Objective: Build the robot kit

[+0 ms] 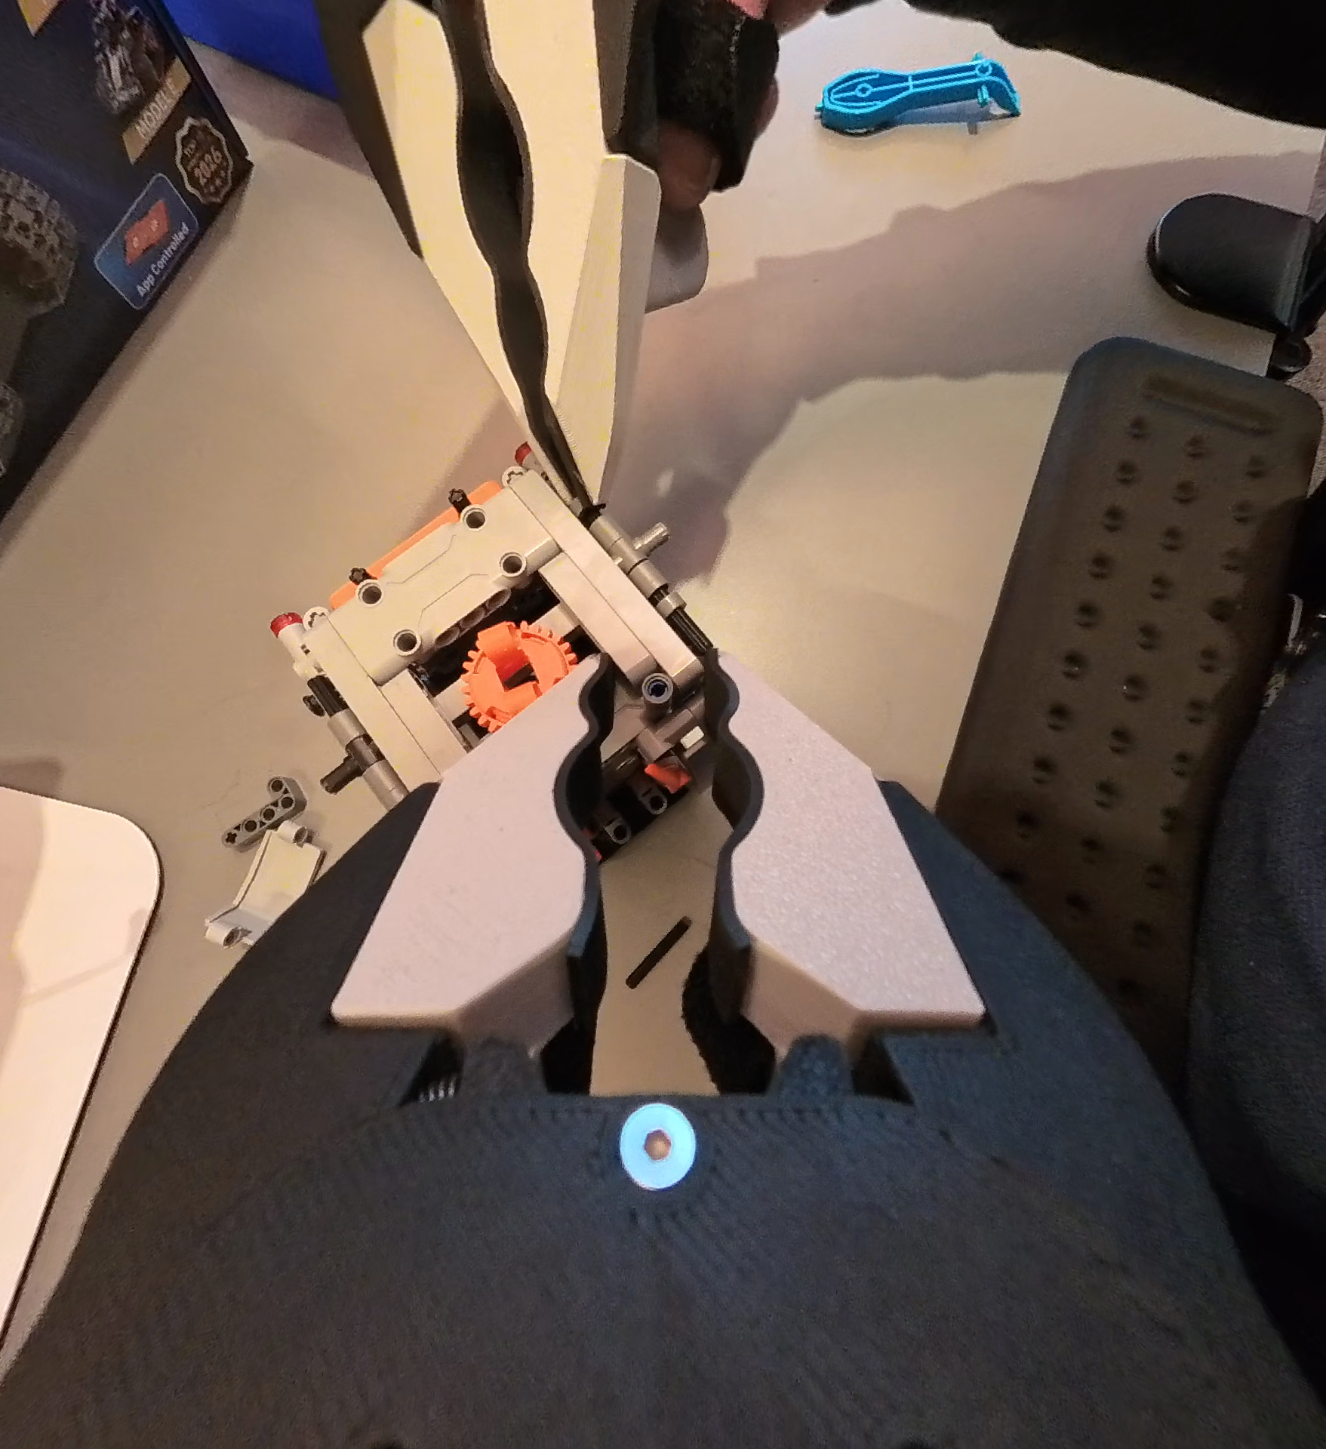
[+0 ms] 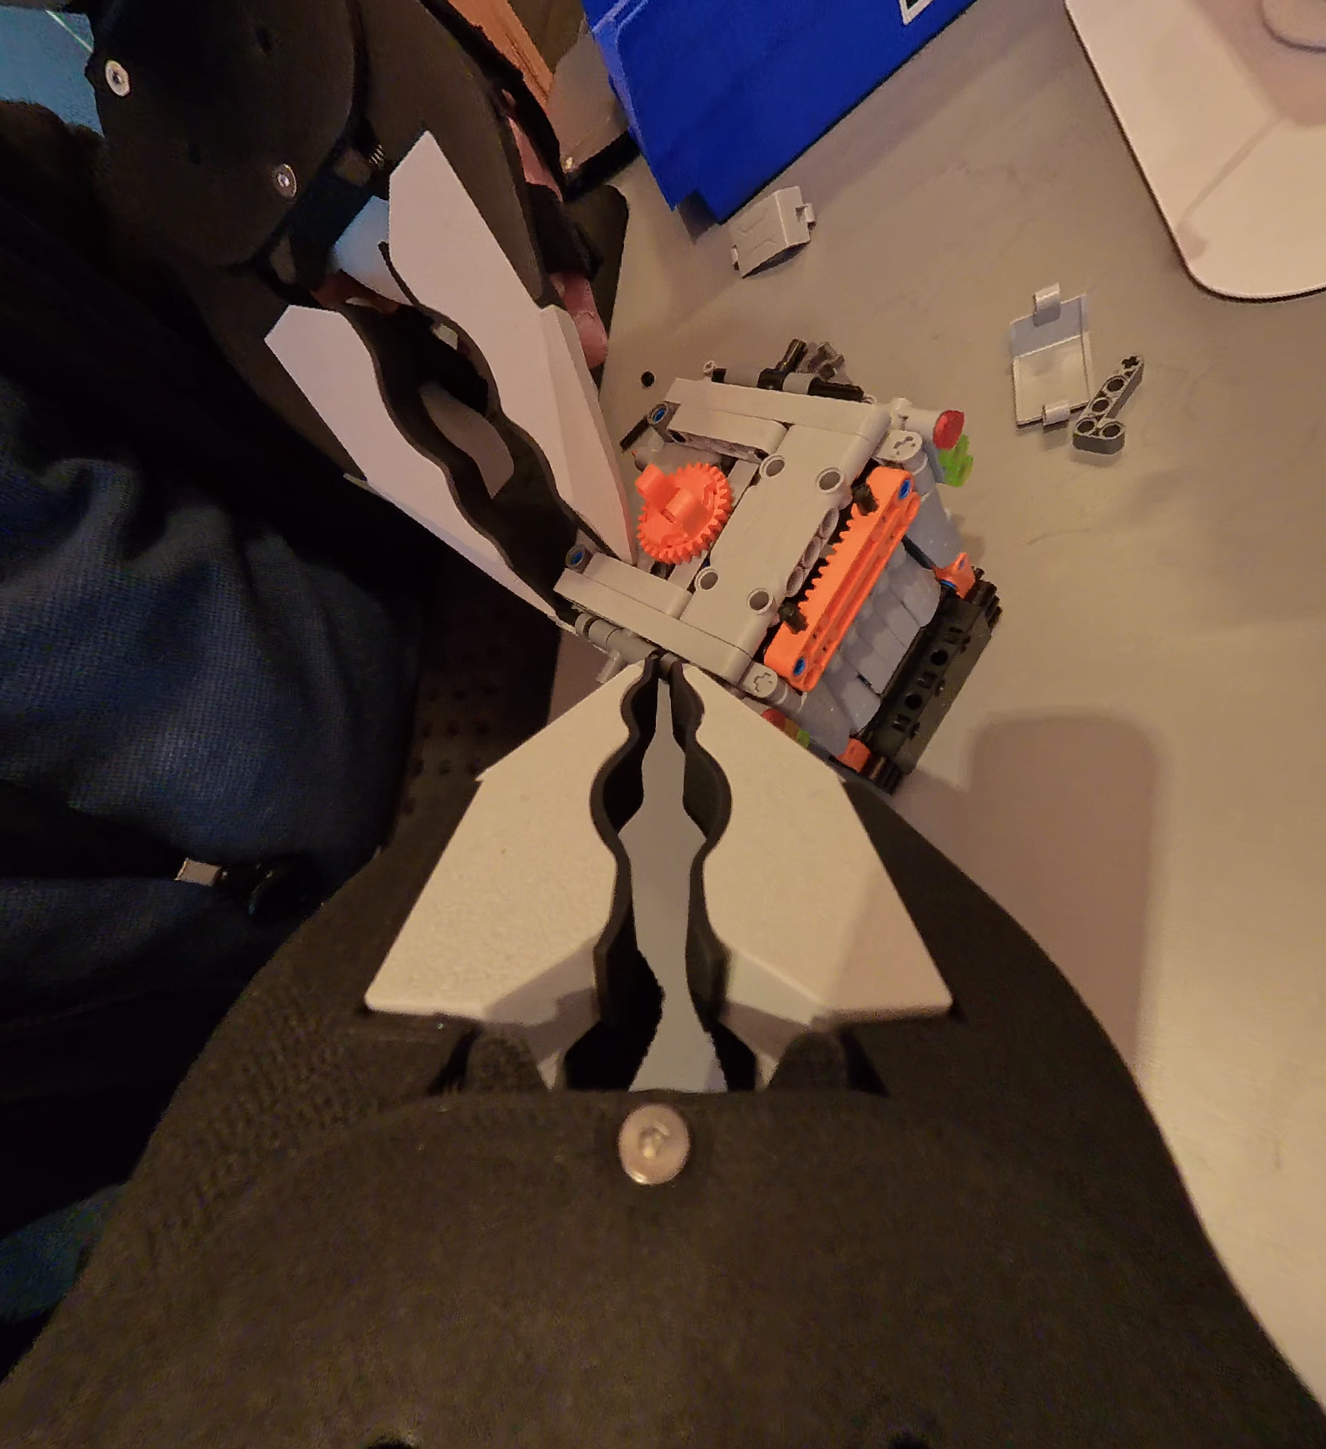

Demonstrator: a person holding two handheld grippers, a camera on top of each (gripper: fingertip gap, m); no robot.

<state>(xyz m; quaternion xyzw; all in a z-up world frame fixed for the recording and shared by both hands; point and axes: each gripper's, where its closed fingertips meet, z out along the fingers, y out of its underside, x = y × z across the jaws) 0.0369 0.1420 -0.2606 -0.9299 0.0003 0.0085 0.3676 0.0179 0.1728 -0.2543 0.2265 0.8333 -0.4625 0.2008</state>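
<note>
Left gripper (image 1: pixel 655 666) clamps the grey-and-orange brick gearbox model (image 1: pixel 487 627) on the worktop (image 1: pixel 173 549) — bracing it; right gripper (image 2: pixel 661 666) pinches its grey axle (image 2: pixel 619 637).

Left gripper (image 1: pixel 655 666) with a rough black body, two pale grey wedge fingers (image 1: pixel 503 847), wavy black pads, one shiny round screw (image 1: pixel 657 1147), right gripper (image 2: pixel 663 674) looking the same, black fingerless glove (image 1: pixel 703 86), dark blue trousers (image 2: pixel 134 627)
</note>
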